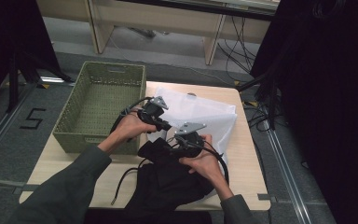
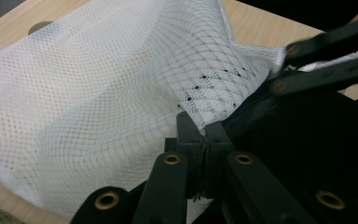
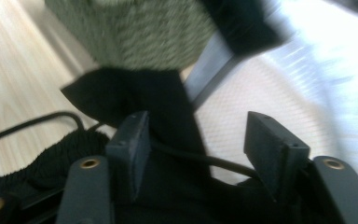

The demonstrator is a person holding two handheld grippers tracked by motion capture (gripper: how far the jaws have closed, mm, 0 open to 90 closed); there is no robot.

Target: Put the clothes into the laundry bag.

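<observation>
Centrally on the surface (image 1: 242, 168) lies a white mesh bag (image 1: 200, 114), spread flat toward the far right side, with a black garment (image 1: 168, 179) bunched at its near edge and partly resting on it. In the left gripper view the mesh (image 2: 98, 93) rises in a fold toward the left hand-held gripper (image 2: 204, 135), whose jaws are clenched together on the edge of the netting, right where it meets the dark cloth (image 2: 307, 140). From above, that gripper (image 1: 154, 113) sits just over the bag's near-left edge, beside the basket. The right hand-held gripper (image 1: 186, 140) hovers over the garment, near the left one. In its own blurred view its jaws (image 3: 200, 149) stand apart, released, with black cloth (image 3: 168, 116) and a thin cable below and between them but not pinched; the pads press on nothing. Beyond lies the white mesh (image 3: 307, 93). A green woven basket (image 1: 74, 119) stands at the far left of the surface, its corner just beside the garment.
</observation>
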